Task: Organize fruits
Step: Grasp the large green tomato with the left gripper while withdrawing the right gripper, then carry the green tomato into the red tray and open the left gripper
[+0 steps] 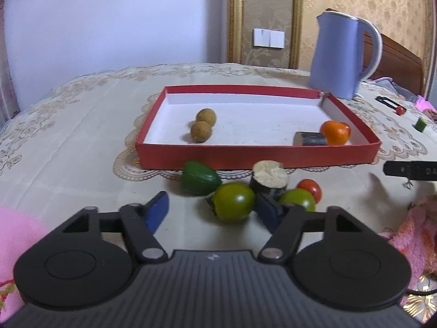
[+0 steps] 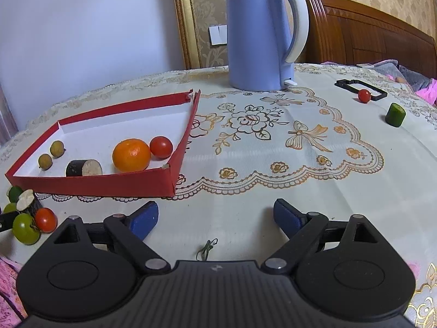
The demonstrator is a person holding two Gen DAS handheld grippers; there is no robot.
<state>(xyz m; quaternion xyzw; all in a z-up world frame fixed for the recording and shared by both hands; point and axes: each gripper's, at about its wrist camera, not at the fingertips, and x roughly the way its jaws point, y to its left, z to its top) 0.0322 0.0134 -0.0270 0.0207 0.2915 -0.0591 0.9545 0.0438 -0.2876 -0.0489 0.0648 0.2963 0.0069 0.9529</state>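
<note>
1. The left gripper (image 1: 214,211) fills the near edge of its view, its blue pads half apart. A green tomato (image 1: 233,201) sits between them, against the right pad and clear of the left one, so nothing is gripped.
2. Just beyond that tomato lie a green pepper piece (image 1: 200,181), a dark stub (image 1: 269,180) with a pale cut face, a second green tomato (image 1: 297,199) and a red tomato (image 1: 310,189), all crowded together on the tablecloth (image 1: 68,142) in front of the tray.
3. The red tray (image 1: 256,155) holds two brown longans (image 1: 203,124), side by side and touching, at its left, and another dark stub (image 2: 83,168), an orange (image 2: 131,155) and a red tomato (image 2: 161,146) at its right corner.
4. The right gripper (image 2: 215,217) stands wide open over bare cloth with nothing between its pads; a small green stem (image 2: 206,248) lies just before its body.
5. A blue kettle (image 2: 259,32) stands behind the tray.
6. Far right, well apart from the tray, a small red tomato (image 2: 364,95) rests against a black frame (image 2: 355,83), with a green cucumber piece (image 2: 395,114) near it.
</note>
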